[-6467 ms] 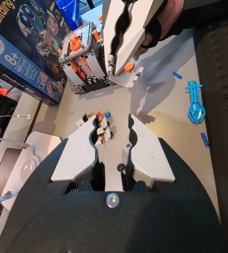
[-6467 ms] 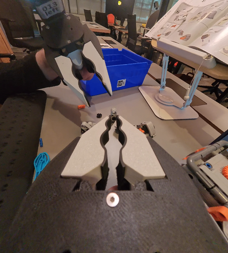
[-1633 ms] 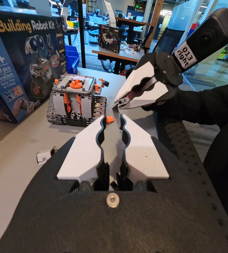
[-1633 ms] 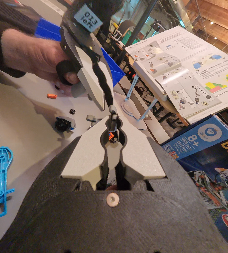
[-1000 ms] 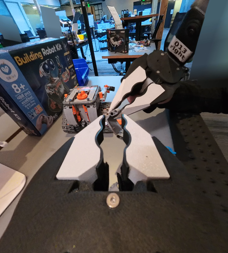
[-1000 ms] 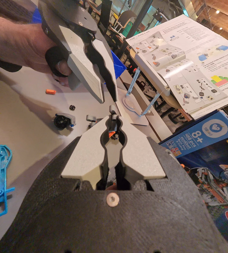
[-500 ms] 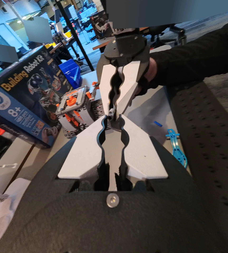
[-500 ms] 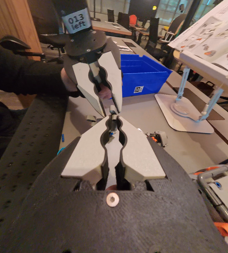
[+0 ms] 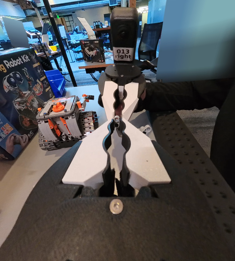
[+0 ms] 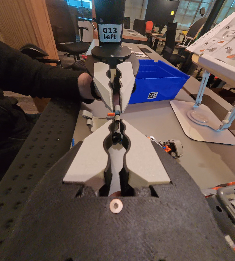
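My left gripper (image 9: 116, 121) and my right gripper (image 10: 116, 120) face each other tip to tip above the grey table (image 10: 156, 127). A small grey holed beam piece (image 9: 117, 120) sits between both sets of fingertips, and both grippers are shut on it. In the right wrist view the piece (image 10: 117, 118) runs from my fingertips to the left gripper (image 10: 116, 109), with a dark pin at its middle. In the left wrist view the right gripper (image 9: 117, 115) points straight at me. A hand in a black sleeve holds each gripper.
A grey and orange tracked robot model (image 9: 66, 121) stands left beside the kit box (image 9: 11, 98). A blue bin (image 10: 159, 83), a booklet stand (image 10: 204, 117), a small grey subassembly (image 10: 171, 148), a grey connector (image 10: 88, 117) and an orange pin (image 10: 111, 114) lie on the table. A black perforated mat (image 10: 29, 141) borders it. My two grippers' fingertips are within a few centimetres of each other.
Both grippers have levelled out and now meet head-on at the grey piece. Several seconds ago the left gripper was open and empty above the table; now it is shut.
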Available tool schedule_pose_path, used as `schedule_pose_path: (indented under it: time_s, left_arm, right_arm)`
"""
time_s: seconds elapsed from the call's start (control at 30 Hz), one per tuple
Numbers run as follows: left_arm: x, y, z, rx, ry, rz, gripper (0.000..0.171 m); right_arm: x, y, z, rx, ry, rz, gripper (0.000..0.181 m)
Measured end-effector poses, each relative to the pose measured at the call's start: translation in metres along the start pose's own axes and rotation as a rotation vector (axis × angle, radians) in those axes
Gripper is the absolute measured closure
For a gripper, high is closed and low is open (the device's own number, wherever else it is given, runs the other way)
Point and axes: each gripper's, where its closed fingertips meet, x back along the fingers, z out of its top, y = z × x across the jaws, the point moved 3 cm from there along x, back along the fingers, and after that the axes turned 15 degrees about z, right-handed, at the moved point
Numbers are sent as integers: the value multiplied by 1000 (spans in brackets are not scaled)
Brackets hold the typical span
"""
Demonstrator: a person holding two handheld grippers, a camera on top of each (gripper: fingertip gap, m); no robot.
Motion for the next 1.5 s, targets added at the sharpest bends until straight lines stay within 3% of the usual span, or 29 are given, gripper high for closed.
schedule_pose_path:
  time_s: [0.63, 0.73, 0.83, 0.93, 1.1, 1.3, 1.5]
  left_arm:
    - [1, 8, -1, -131, -49, 29, 167]
    - [7, 9, 4, -183, -45, 48, 167]
    - [32, -15, 16, -145, 5, 122, 167]
    - [40, -22, 19, -141, 14, 148, 167]
    - [26, -19, 1, -95, -49, 100, 167]
    - [15, -12, -13, -83, -102, 52, 167]
    - [10, -10, -21, -16, -106, -8, 166]
  right_arm:
    - [-4, -6, 5, 80, -20, -41, 179]
    - [-3, -7, 8, 56, 21, -23, 180]
    - [20, -1, 23, 13, 153, -39, 180]
    - [7, -1, 10, 43, 41, -42, 180]
    - [5, 2, 1, 47, -17, -45, 179]
    - [-22, -1, -50, -32, -310, 24, 178]
    - [-41, -8, -92, -158, -475, 103, 178]
